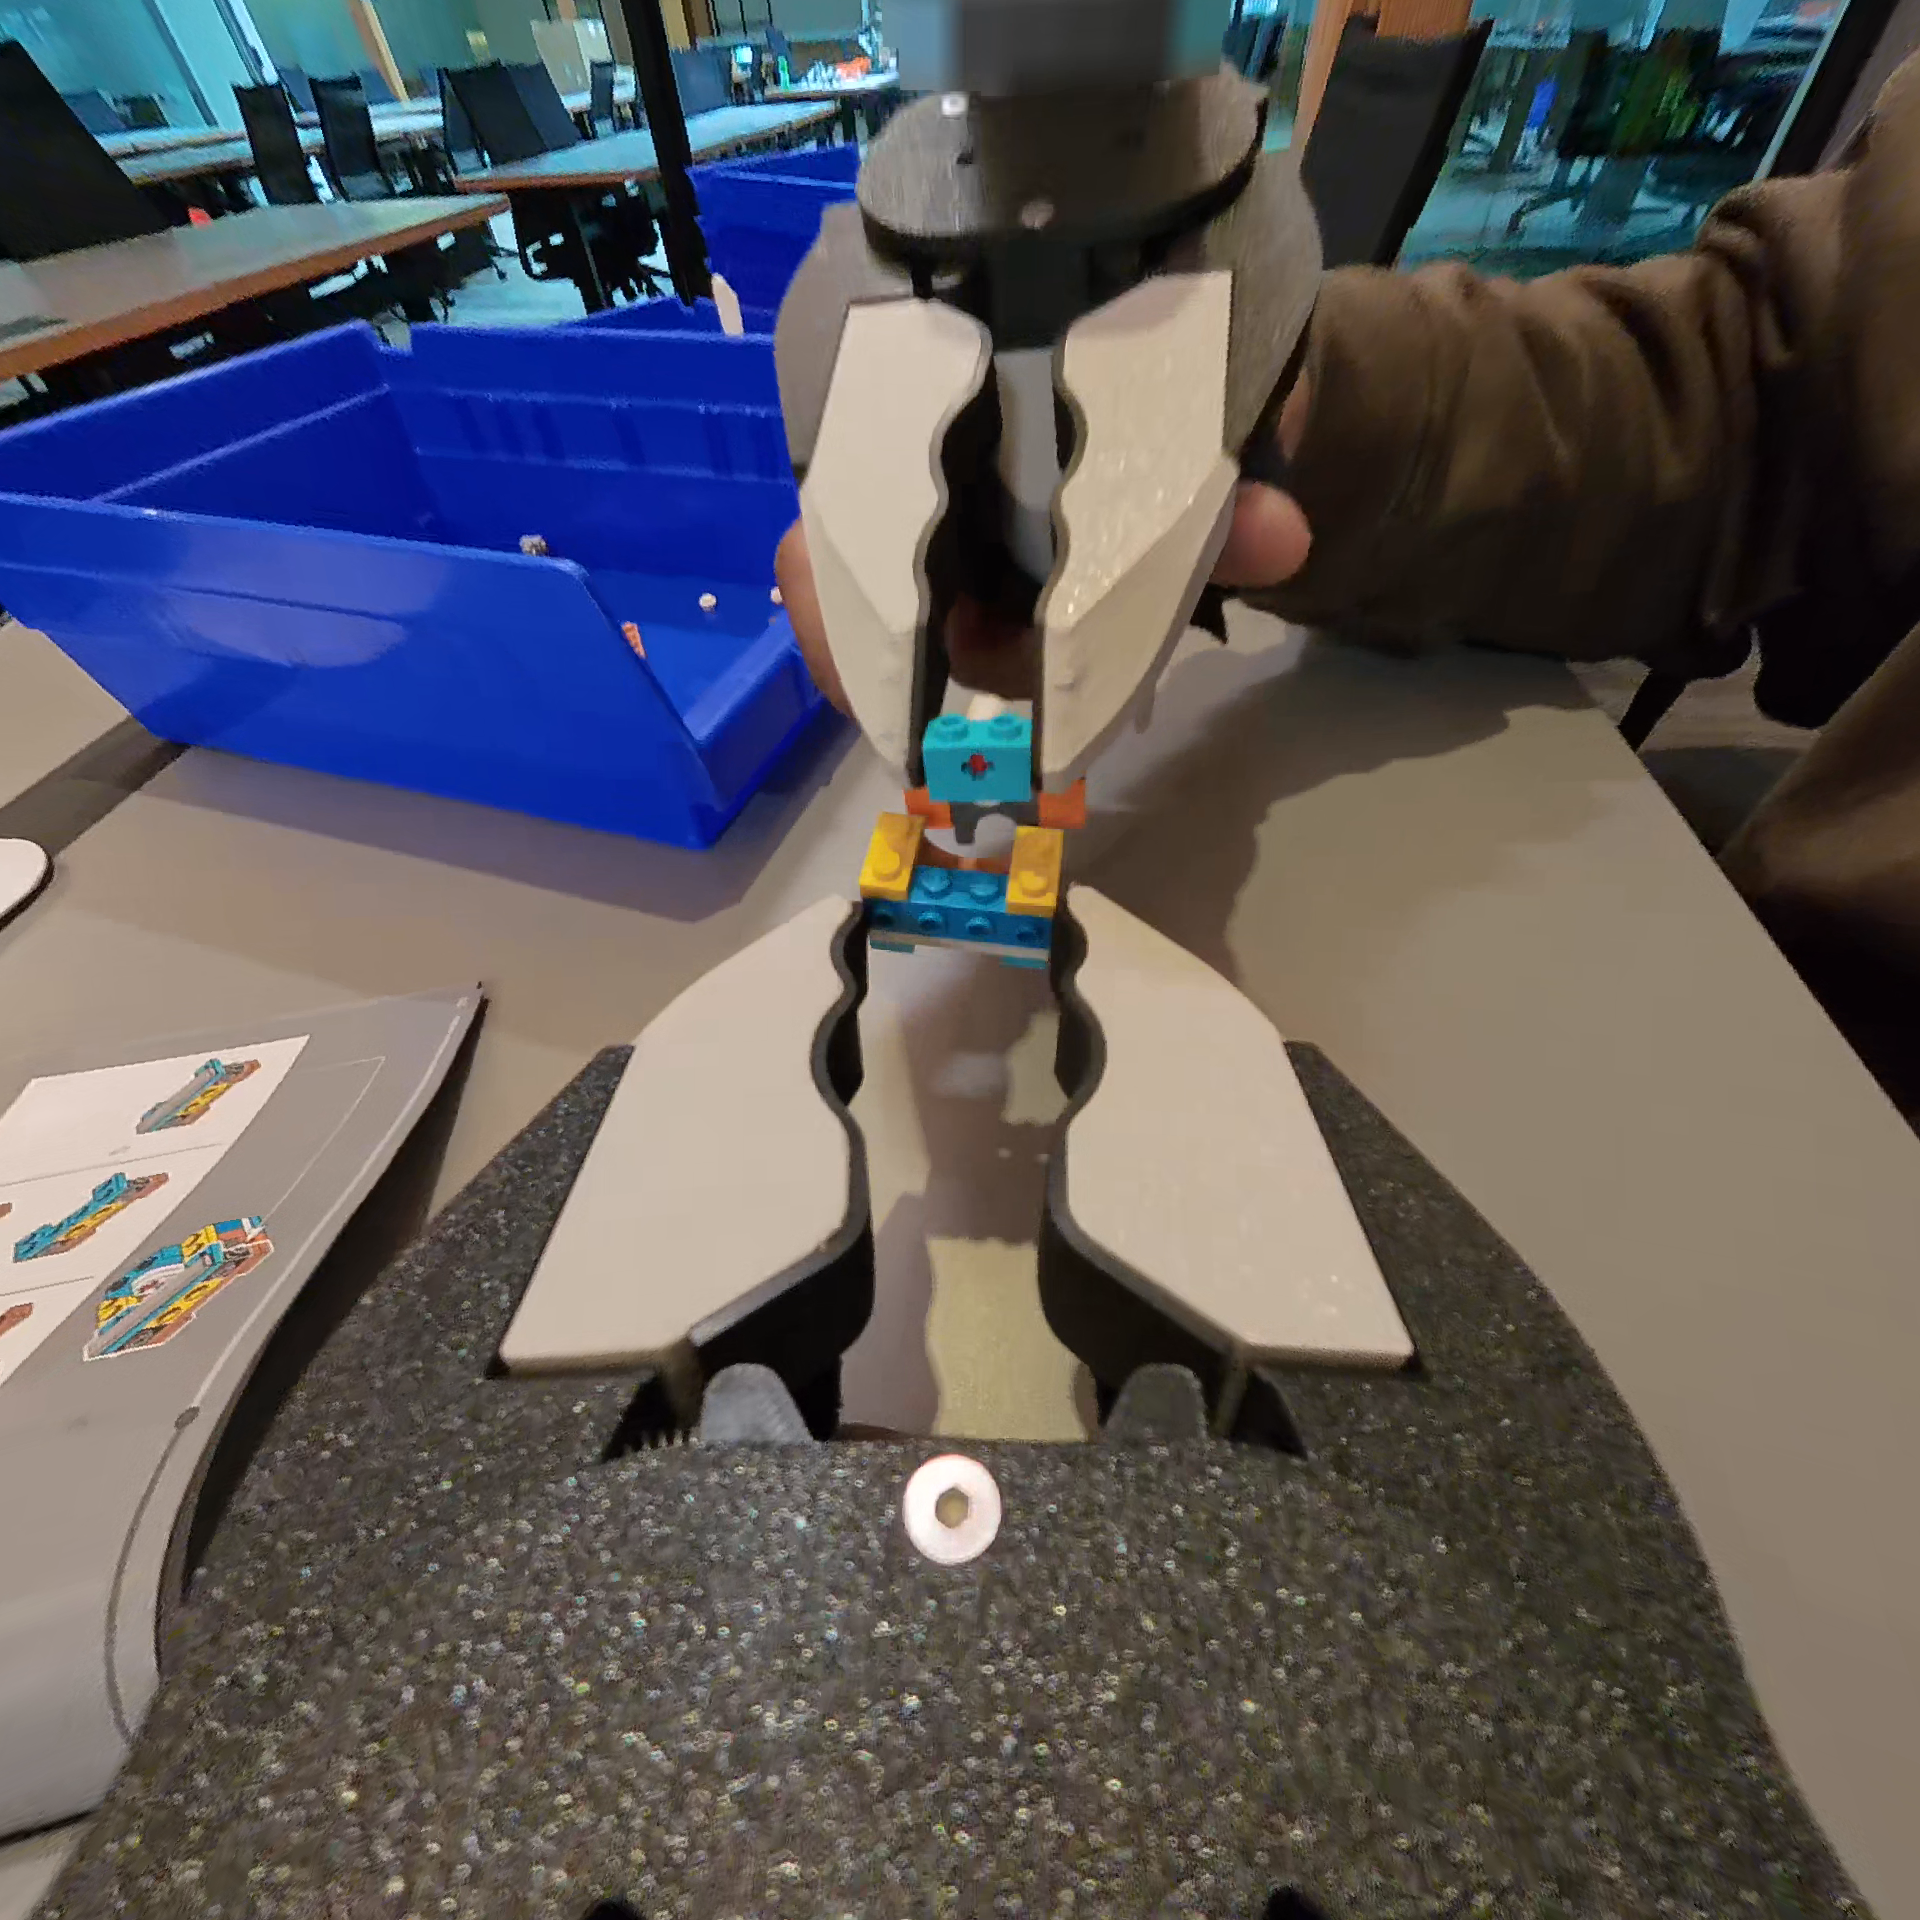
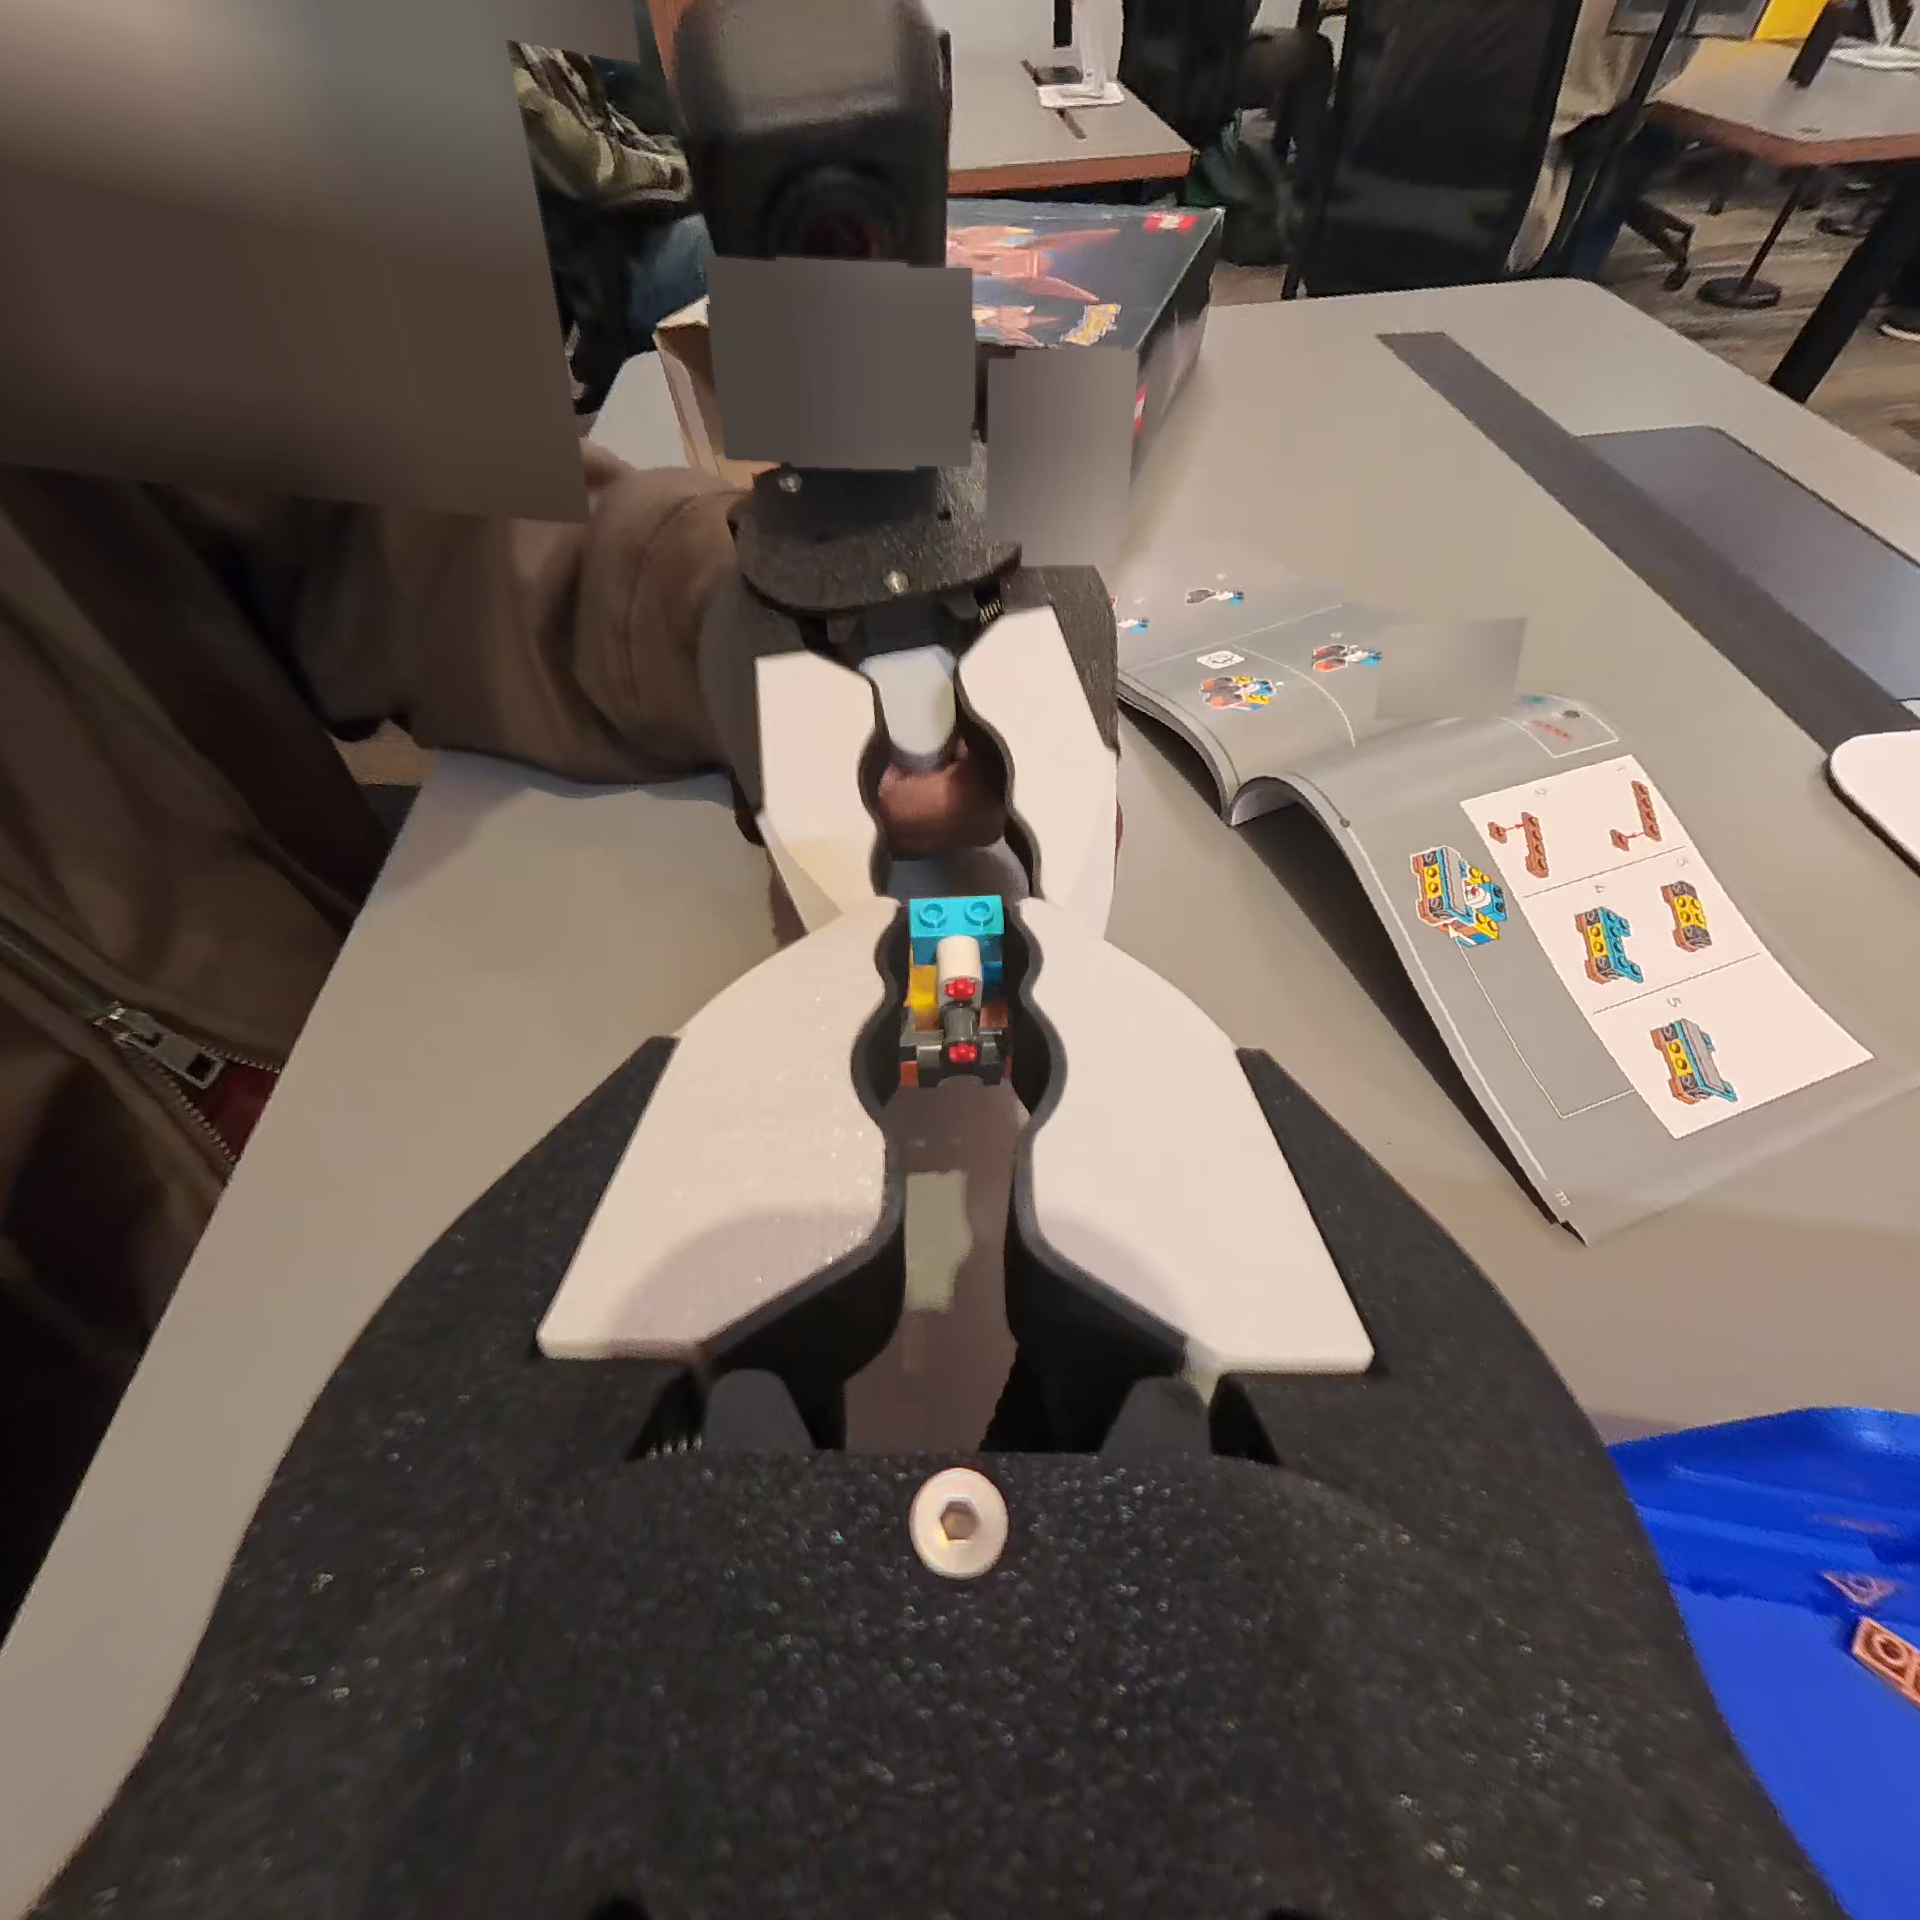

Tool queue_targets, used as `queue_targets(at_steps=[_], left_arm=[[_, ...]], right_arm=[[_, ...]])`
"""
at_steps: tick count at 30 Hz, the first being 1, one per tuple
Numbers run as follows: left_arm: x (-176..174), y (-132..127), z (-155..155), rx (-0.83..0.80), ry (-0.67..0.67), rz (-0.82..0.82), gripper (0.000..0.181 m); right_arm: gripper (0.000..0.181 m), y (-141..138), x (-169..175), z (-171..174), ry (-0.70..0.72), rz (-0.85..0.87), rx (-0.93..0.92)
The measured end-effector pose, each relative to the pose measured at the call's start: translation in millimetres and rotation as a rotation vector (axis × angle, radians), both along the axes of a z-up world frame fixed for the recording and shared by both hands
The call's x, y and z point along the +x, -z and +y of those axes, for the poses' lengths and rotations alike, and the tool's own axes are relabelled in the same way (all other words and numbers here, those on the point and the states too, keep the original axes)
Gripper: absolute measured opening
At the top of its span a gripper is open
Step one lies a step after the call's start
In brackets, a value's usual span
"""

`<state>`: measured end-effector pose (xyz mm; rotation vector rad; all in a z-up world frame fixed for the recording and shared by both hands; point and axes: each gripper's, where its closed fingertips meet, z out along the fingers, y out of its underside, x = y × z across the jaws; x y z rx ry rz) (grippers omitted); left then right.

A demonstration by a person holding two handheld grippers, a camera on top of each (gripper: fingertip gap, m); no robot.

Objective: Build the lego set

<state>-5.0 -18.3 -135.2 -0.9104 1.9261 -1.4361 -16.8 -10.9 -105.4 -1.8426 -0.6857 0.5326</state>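
In the left wrist view my left gripper [image 1: 961, 925] is shut on a small lego sub-assembly [image 1: 961, 904] of blue bricks with yellow pieces at its sides, held above the grey table [image 1: 1455, 935]. My right gripper [image 1: 982, 764] comes down from the far side, shut on a teal brick [image 1: 977, 758] with a red pin, right above orange pieces on the sub-assembly. In the right wrist view my right gripper [image 2: 956, 914] grips the teal brick [image 2: 956, 920]. A white cylinder, red pins and a dark grey piece show below it. The left gripper [image 2: 951, 888] faces it.
Blue bins [image 1: 416, 623] with a few loose pieces stand at the back left. An open instruction booklet [image 1: 156, 1195] lies beside the grippers; it also shows in the right wrist view [image 2: 1558, 935]. A lego box [image 2: 1091, 281] stands behind. Another blue bin [image 2: 1787, 1610] holds brown pieces. A person's sleeves hold both grippers. The tips of both grippers are at nearly the same place.
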Motion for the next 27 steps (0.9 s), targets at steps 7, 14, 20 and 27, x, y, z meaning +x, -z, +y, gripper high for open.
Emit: queue_targets(at_steps=[7,14,20,27], left_arm=[[-1,-3,-5,-0.003,0.012,-0.017,0.034],[-2,-7,-6,-0.046,0.026,-0.026,0.034],[-3,-6,-7,-0.062,0.036,-0.024,0.034],[-1,0,-6,-0.065,0.031,0.002,0.034]], right_arm=[[0.016,6,-7,0,-0.028,-0.073,0.004],[0.016,5,-7,3,-0.024,-0.058,0.019],[0.019,5,-8,4,-0.021,-0.060,0.013],[0.021,11,-6,6,-0.017,-0.066,-0.004]])
